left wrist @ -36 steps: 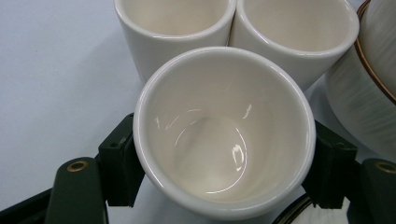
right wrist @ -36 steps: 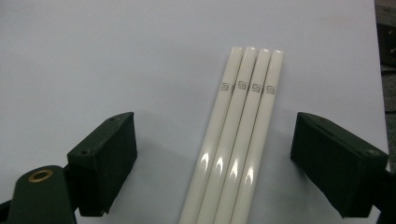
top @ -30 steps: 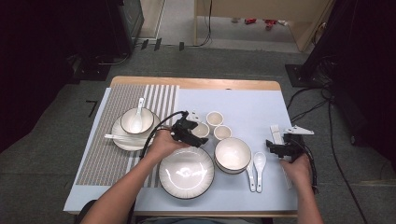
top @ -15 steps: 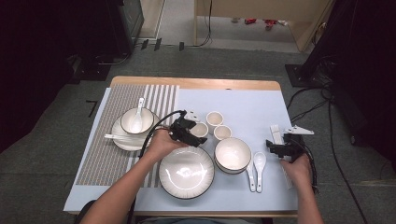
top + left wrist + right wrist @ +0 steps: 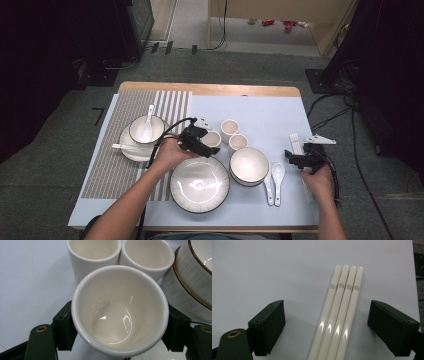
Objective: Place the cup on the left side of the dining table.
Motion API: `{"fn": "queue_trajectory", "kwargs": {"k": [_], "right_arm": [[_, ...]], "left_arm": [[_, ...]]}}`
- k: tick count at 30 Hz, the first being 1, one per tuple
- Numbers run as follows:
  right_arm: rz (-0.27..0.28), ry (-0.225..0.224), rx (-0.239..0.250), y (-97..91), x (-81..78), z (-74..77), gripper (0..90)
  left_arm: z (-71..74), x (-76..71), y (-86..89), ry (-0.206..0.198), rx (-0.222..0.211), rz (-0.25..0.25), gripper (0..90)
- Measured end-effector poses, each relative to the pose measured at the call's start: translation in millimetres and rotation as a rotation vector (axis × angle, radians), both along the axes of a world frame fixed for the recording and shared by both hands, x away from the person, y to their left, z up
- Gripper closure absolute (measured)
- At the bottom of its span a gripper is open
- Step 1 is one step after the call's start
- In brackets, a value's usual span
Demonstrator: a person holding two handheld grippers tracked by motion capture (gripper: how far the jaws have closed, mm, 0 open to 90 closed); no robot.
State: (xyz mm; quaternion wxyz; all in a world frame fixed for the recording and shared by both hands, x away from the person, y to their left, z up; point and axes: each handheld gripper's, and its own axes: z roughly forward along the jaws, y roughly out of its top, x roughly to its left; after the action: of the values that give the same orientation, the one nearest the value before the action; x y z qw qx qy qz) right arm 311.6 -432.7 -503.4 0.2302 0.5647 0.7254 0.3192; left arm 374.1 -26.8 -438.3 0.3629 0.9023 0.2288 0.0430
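My left gripper (image 5: 206, 145) is shut on a small cream cup (image 5: 117, 315), with a jaw pressed against each side of it. That cup (image 5: 214, 138) sits just left of two matching cups (image 5: 229, 129) (image 5: 238, 142), which stand side by side behind it in the left gripper view. My right gripper (image 5: 329, 323) is open, its jaws spread wide on either side of several white chopsticks (image 5: 339, 315) that lie flat on the blue cloth. In the high view the right gripper (image 5: 296, 158) hovers over the chopsticks (image 5: 295, 141) near the table's right edge.
A large plate (image 5: 200, 184) lies at the front centre, with a brown-rimmed bowl (image 5: 249, 165) and two white spoons (image 5: 277, 172) to its right. On the striped mat (image 5: 115, 165) at the left, a bowl holding a spoon (image 5: 146, 130) rests on a plate.
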Motion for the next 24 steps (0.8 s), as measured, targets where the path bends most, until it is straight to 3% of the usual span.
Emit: {"fn": "queue_trajectory", "kwargs": {"k": [24], "right_arm": [[0.0,0.0,0.0,0.0,0.0,0.0,14.2]], "left_arm": [[12.2,-2.3,11.4,-0.02,-0.015,0.019,27.9]]}}
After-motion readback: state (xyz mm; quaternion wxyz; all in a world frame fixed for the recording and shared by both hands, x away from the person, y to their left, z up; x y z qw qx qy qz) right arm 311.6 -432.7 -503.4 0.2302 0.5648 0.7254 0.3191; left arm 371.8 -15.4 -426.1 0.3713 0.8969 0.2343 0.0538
